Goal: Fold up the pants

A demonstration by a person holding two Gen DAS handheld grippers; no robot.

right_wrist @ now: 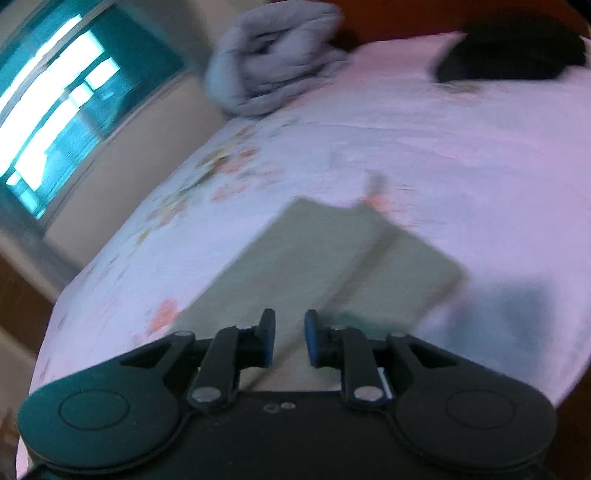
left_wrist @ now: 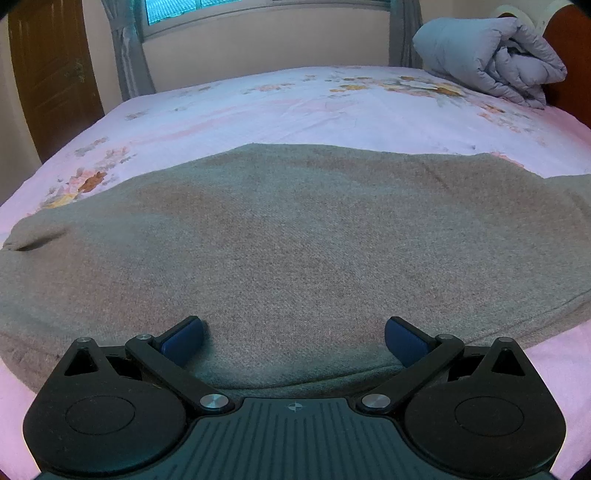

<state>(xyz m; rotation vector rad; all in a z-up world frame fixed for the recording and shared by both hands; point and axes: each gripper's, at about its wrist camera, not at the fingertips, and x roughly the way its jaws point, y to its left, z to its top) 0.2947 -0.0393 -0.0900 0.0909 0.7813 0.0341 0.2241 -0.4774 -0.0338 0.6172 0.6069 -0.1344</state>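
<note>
**Desk:** What is the left wrist camera showing?

**Photographer:** The grey pants (left_wrist: 288,236) are lying spread flat across the near part of a bed covered by a pink floral sheet (left_wrist: 280,99). The left gripper (left_wrist: 294,341) is sitting low over the near edge of the fabric, its jaws standing wide apart and gripping nothing; the blue pads (left_wrist: 183,341) are resting at or just above the cloth (contact is hard to judge from this angle). A rolled grey duvet (left_wrist: 491,55) is lying at the far right corner of the bed, a curtained window (left_wrist: 207,11) is showing behind it, and a wooden door (left_wrist: 51,74) is standing at the left.

**Desk:** And the right wrist camera?

**Photographer:** It is giving a tilted, motion-blurred view. The right gripper (right_wrist: 289,343) is hanging above the bed with its jaws parted by a narrow gap and nothing between them. Ahead of it the pants (right_wrist: 314,258) are appearing as a squared grey panel with a seam or fold line running along it. The duvet (right_wrist: 273,55) is lying beyond, a dark object (right_wrist: 513,51) is sitting at the far right of the bed (too blurred to identify), and the window (right_wrist: 59,103) is glowing at the left.
</note>
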